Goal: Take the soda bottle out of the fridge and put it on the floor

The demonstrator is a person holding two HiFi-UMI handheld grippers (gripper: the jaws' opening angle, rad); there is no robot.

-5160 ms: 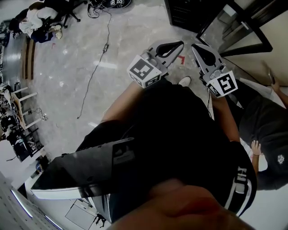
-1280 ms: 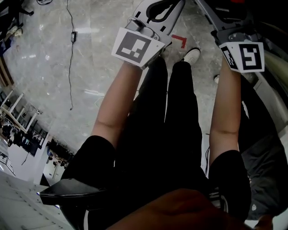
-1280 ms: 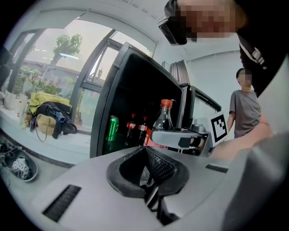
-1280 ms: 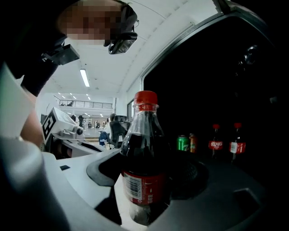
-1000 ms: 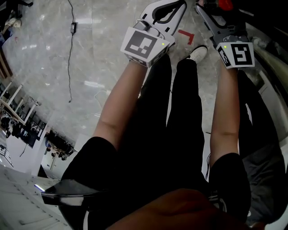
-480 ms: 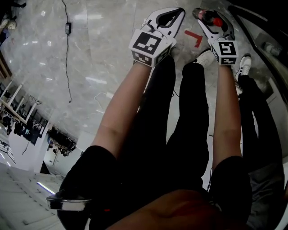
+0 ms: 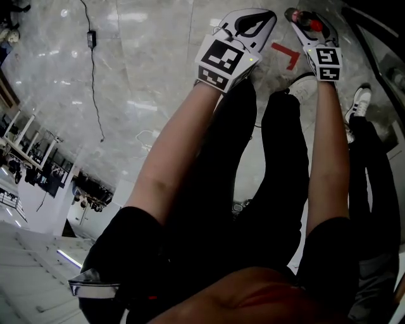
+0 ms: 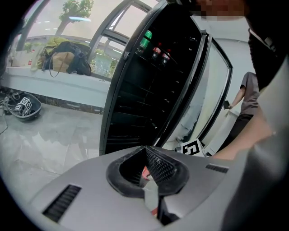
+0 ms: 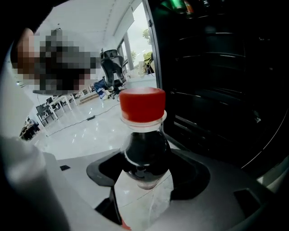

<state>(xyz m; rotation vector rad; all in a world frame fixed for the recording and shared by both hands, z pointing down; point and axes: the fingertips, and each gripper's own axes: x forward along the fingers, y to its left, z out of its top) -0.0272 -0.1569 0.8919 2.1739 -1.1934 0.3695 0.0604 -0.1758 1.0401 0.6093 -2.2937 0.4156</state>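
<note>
My right gripper (image 7: 302,19) is shut on the soda bottle (image 7: 313,25), holding it over the marble floor (image 7: 145,69) at the top right of the head view. In the right gripper view the bottle (image 9: 143,149) stands upright between the jaws, with a red cap, dark soda and a pale label. My left gripper (image 7: 271,14) is beside it to the left, shut and holding nothing. The left gripper view looks past its closed jaws (image 8: 151,189) at the open fridge (image 8: 135,103).
The fridge holds a green bottle (image 8: 146,38) and two dark bottles (image 8: 161,53) on a top shelf, with its glass door (image 8: 216,90) swung open. Red tape (image 7: 285,54) marks the floor. A cable (image 7: 95,76) trails at the left. Another person's shoe (image 7: 361,98) is at the right.
The right gripper with the bottle has come away from the top edge and out over the floor. The left gripper has shifted right, alongside it. Both stay shut.
</note>
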